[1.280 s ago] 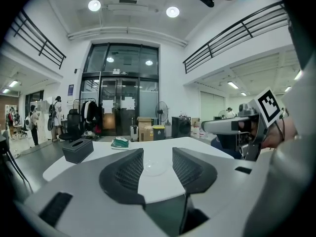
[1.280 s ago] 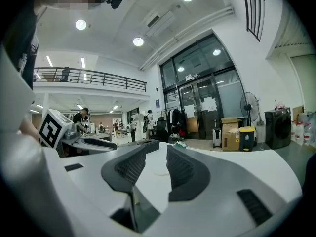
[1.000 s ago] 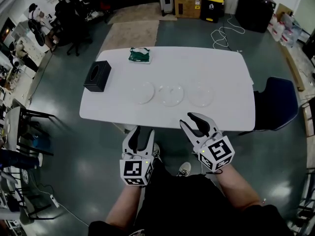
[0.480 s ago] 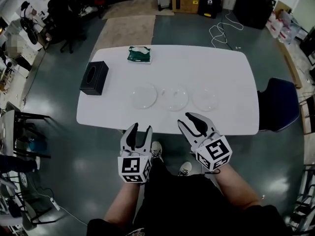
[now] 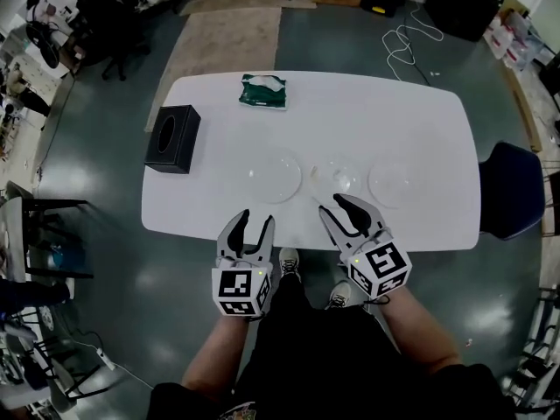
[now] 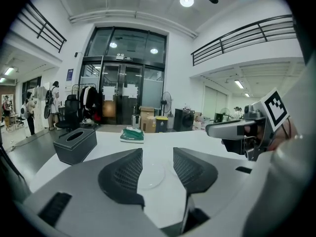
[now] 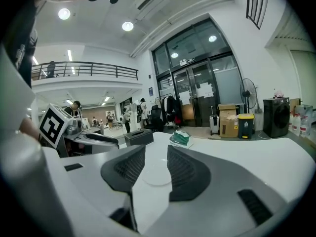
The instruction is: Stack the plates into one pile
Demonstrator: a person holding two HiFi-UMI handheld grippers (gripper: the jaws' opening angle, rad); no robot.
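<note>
Three clear plates lie in a row on the white table [image 5: 420,121]: a left plate [image 5: 274,175], a middle plate [image 5: 337,177] and a right plate [image 5: 391,183]. My left gripper [image 5: 248,224] hangs open at the table's near edge, just short of the left plate, which shows between its jaws as a faint disc [image 6: 150,176]. My right gripper [image 5: 352,210] is open too, over the near edge, close to the middle plate [image 7: 157,174]. Neither gripper holds anything.
A black tissue box [image 5: 172,138] stands at the table's left end and a green packet [image 5: 263,91] lies near the far edge. A blue chair [image 5: 516,191] stands to the right. Boxes and cables lie on the floor beyond the table.
Both grippers have come forward from over the floor to the table's near edge, and the table has drawn closer in view. Both jaws stay open.
</note>
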